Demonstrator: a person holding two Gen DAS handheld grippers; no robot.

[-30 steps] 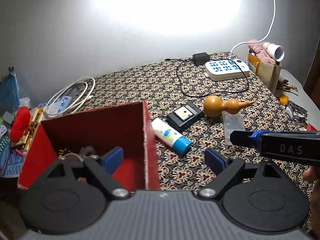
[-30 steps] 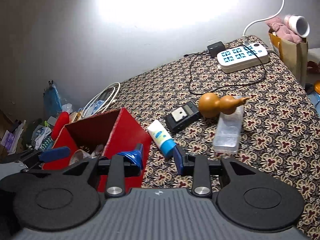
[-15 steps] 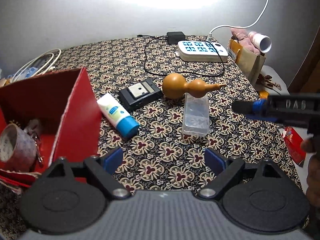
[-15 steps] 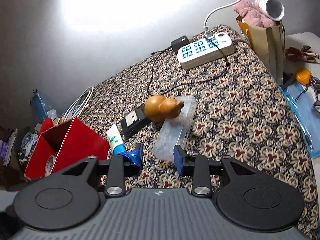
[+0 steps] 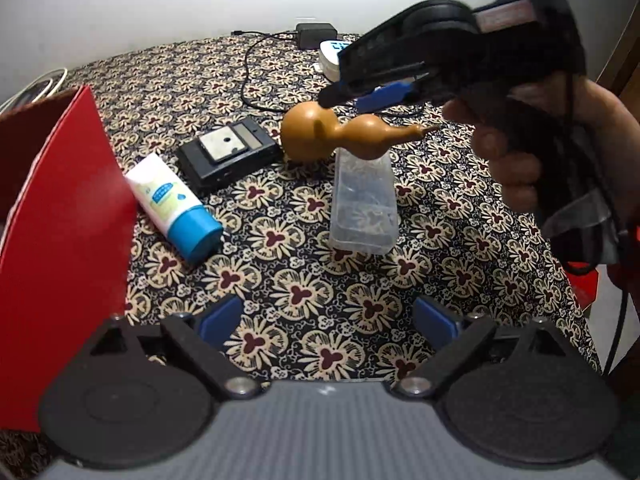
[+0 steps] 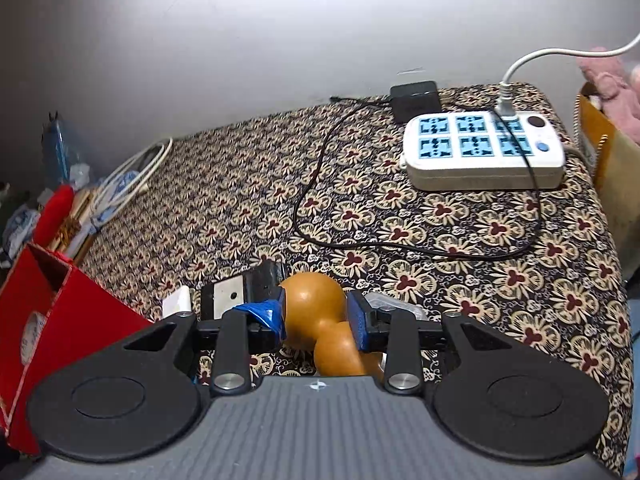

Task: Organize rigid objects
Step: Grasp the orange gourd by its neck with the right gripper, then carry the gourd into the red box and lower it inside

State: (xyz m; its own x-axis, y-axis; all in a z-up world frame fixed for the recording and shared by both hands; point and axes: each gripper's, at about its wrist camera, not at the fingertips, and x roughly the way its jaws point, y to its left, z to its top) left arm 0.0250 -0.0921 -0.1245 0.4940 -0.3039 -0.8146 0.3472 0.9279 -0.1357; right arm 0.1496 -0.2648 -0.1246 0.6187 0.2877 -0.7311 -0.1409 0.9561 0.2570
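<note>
A tan gourd [image 5: 320, 136] lies on the patterned cloth, its neck resting on a clear plastic box [image 5: 364, 204]. Left of them are a black device [image 5: 228, 152] and a white tube with a blue cap [image 5: 172, 204]. An open red box [image 5: 60, 220] stands at the left. My left gripper [image 5: 326, 312] hovers low over bare cloth, jaws wide and opening, nothing between them. A hand holds my right gripper [image 5: 356, 96] just above the gourd [image 6: 316, 300]. Its blue pads stand narrowly apart, and the gourd shows in the gap without being pressed.
A white power strip [image 6: 480, 148] and a black charger [image 6: 414, 98] sit at the back, with a black cable [image 6: 316, 200] looping across the cloth. A paper bag [image 6: 608, 160] stands at the right edge. Clutter and coiled white cord [image 6: 132, 172] lie at the far left.
The right gripper has swung in from the right and now hangs over the gourd. The left gripper has dropped and shifted right, leaving the red box at the frame's left edge.
</note>
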